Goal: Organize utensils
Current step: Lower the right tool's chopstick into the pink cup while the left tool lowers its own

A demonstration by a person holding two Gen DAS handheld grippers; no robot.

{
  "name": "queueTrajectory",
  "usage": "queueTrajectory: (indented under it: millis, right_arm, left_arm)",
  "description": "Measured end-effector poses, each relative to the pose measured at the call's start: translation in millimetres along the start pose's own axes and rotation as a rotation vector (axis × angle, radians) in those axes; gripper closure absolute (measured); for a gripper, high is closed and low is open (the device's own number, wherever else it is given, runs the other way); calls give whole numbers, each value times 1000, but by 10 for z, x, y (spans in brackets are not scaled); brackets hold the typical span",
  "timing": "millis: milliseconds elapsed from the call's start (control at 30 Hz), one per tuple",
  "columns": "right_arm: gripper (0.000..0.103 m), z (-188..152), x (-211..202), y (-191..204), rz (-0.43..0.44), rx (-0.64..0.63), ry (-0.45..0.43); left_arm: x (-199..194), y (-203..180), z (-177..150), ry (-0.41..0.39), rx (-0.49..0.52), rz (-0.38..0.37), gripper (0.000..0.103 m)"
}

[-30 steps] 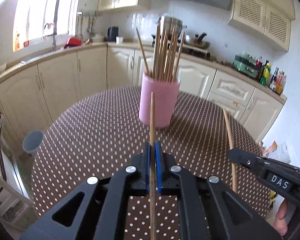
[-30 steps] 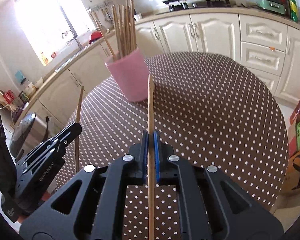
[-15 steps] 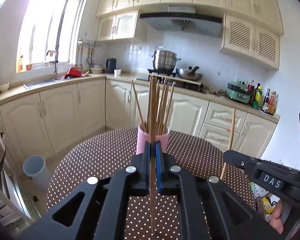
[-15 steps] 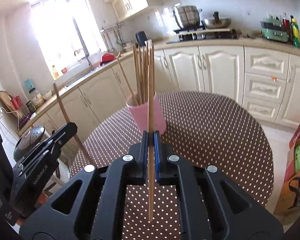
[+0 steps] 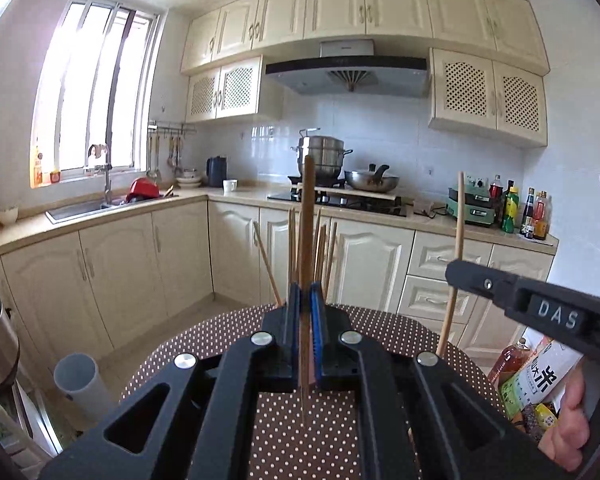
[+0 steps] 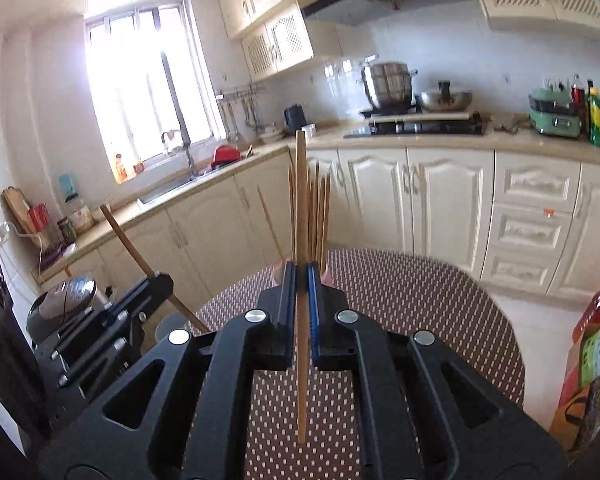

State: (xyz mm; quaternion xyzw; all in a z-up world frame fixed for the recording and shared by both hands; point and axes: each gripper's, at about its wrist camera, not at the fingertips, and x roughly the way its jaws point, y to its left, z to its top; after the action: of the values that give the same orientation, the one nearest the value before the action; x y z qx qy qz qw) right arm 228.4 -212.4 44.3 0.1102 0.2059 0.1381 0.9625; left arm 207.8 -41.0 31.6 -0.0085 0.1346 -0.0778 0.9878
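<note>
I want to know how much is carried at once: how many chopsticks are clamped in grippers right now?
2. One chopstick stands upright in the shut left gripper; another chopstick is in the shut right gripper. More stand in the mostly hidden pink cup behind.

upright chopsticks [image 5: 320, 240] block straight ahead; table [image 6: 440, 300] right clear.

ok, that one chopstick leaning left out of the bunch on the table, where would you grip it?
Probably the upper shaft, coming in from above on its left. The leaning chopstick tilts clear of the upright bunch near its top, so jaws fit across it there. Lower down the sticks converge.
</note>
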Motion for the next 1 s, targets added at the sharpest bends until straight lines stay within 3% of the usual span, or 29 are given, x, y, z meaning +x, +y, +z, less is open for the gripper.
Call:
queueTrajectory:
  millis: [500, 667, 1000]
  right_arm:
    - [97, 689, 5, 91, -43, 4, -207]
    - [97, 813, 183, 68, -75, -8, -234]
    - [97, 833, 815, -68, -37, -22, -209]
  left_arm:
    - [175, -214, 646, -143, 50, -24, 97]
    - [342, -196, 796, -167, 43, -20, 97]
    - [918, -55, 873, -159, 17, 19, 97]
